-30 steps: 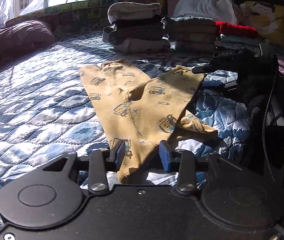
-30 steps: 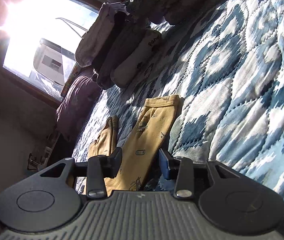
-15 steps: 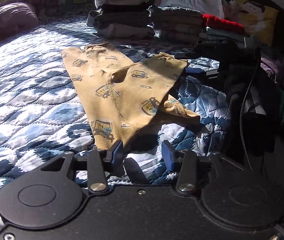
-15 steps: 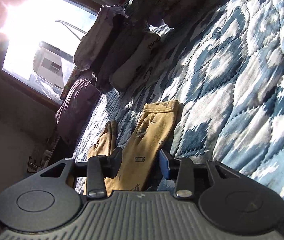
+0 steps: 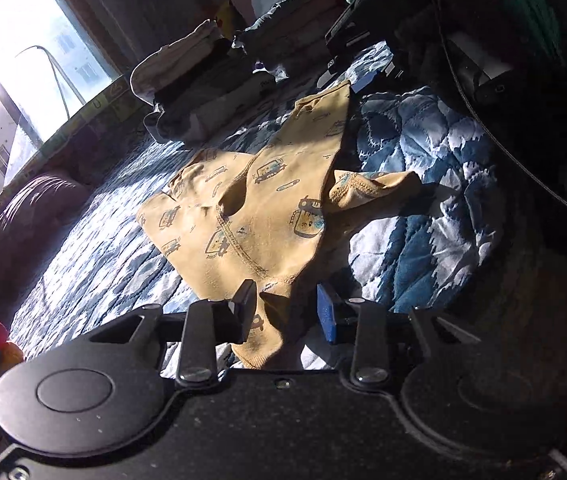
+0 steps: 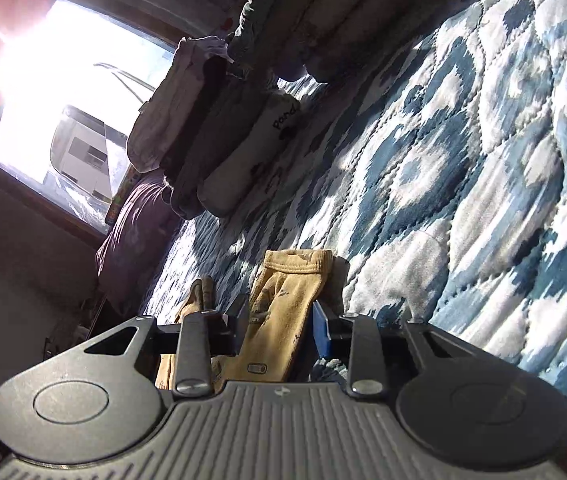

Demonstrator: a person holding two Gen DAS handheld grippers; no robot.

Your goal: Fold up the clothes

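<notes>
The yellow pants [image 5: 267,216] are soft matt knit cloth with a printed pattern, stitched seams and a ribbed cuff. The bed [image 5: 423,184] wears a quilted blue-and-white cover, puffy, with a slight sheen in sunlight. The left hand-held gripper [image 5: 285,312] is matt black speckled plastic with metal screws; the right hand-held gripper [image 6: 279,322] has ribbed grey plastic. Far off, the folded clothes [image 5: 203,92] look like soft cloth.

Left gripper [image 5: 285,310]: black speckled body, round discs, silver screws, blue pad. Right gripper [image 6: 279,320]: grey ribbed body.

The right gripper [image 6: 279,320] body hides the near end of the yellow pants [image 6: 283,312].
</notes>
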